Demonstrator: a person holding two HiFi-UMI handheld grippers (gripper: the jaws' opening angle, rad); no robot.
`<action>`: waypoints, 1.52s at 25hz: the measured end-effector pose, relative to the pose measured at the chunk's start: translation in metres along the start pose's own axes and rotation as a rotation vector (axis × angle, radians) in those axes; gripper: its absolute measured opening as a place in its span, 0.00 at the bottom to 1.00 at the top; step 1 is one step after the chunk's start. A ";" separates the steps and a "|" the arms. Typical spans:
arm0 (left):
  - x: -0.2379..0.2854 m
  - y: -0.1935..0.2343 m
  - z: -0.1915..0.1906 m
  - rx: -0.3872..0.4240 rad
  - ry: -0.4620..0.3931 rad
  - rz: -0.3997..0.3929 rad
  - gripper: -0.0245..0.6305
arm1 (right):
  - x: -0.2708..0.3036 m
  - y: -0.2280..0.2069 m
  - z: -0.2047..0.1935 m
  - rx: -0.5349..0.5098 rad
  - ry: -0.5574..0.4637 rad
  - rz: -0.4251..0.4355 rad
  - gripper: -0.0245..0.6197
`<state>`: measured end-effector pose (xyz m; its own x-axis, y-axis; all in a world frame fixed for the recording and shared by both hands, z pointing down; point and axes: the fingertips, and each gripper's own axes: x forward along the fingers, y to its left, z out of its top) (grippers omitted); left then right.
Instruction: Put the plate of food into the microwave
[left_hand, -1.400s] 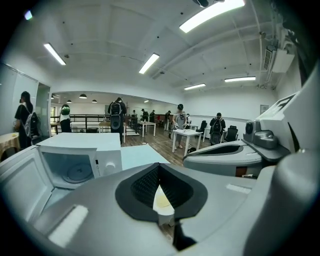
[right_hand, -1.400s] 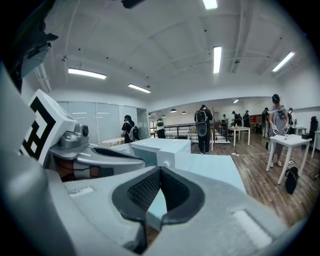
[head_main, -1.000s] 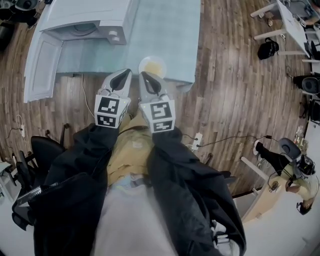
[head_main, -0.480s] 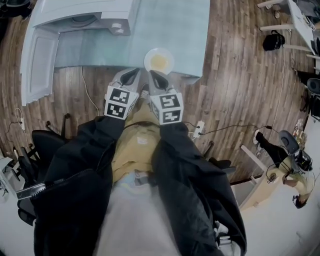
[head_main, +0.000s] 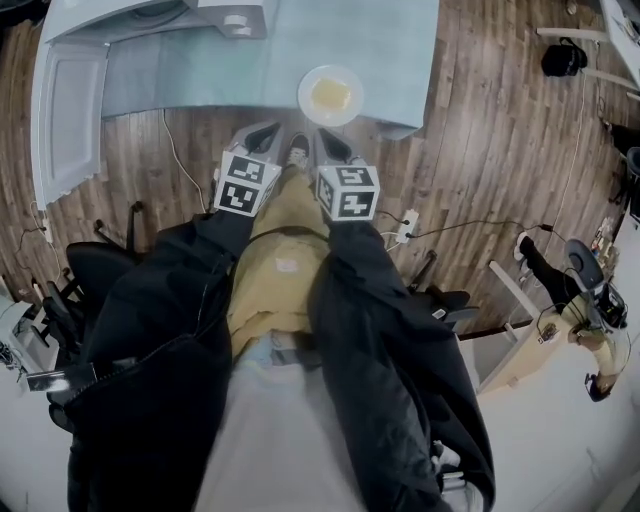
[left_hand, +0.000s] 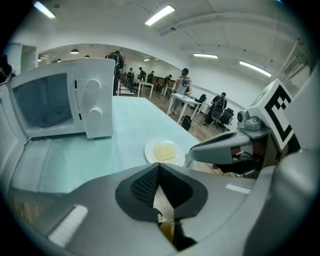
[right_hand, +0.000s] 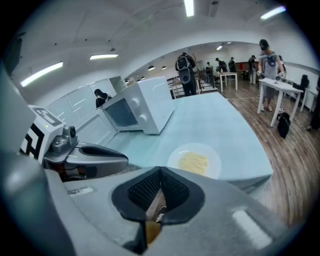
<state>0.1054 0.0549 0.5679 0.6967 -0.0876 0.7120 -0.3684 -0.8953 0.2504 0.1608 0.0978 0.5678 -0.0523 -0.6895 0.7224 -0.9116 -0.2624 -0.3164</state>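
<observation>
A white plate (head_main: 331, 95) with a flat yellow piece of food lies near the front edge of the pale green table (head_main: 400, 50). The white microwave (head_main: 150, 12) stands at the table's far left, and its door (head_main: 65, 120) hangs open. Both grippers hover side by side just short of the table edge, over the wooden floor. The left gripper (head_main: 262, 140) and the right gripper (head_main: 330, 142) are shut with nothing between the jaws. From the left gripper (left_hand: 159, 167) the plate (left_hand: 165, 151) lies ahead and the microwave (left_hand: 65, 105) to the left. The right gripper (right_hand: 160, 172) sees the plate (right_hand: 194, 161) straight ahead.
A power strip (head_main: 405, 228) and cables lie on the wooden floor to the right. Black office chairs (head_main: 85, 285) stand at the left. People and desks (left_hand: 182, 97) fill the far end of the room, beyond the table.
Both grippers have drawn back from the plate and the table edge toward the person's body, staying shut. The plate has stayed where it lies.
</observation>
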 end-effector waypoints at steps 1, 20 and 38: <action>0.001 0.001 0.000 -0.003 0.002 0.000 0.03 | 0.003 -0.005 -0.003 0.030 0.004 -0.011 0.04; 0.025 -0.006 -0.016 0.001 0.059 -0.031 0.03 | 0.042 -0.051 -0.052 0.261 0.072 -0.096 0.18; 0.040 -0.007 -0.022 -0.021 0.104 -0.046 0.03 | 0.052 -0.082 -0.075 0.569 0.072 -0.111 0.33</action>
<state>0.1228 0.0675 0.6090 0.6456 0.0000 0.7637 -0.3512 -0.8880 0.2969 0.2020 0.1341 0.6780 -0.0151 -0.5948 0.8037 -0.5519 -0.6653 -0.5028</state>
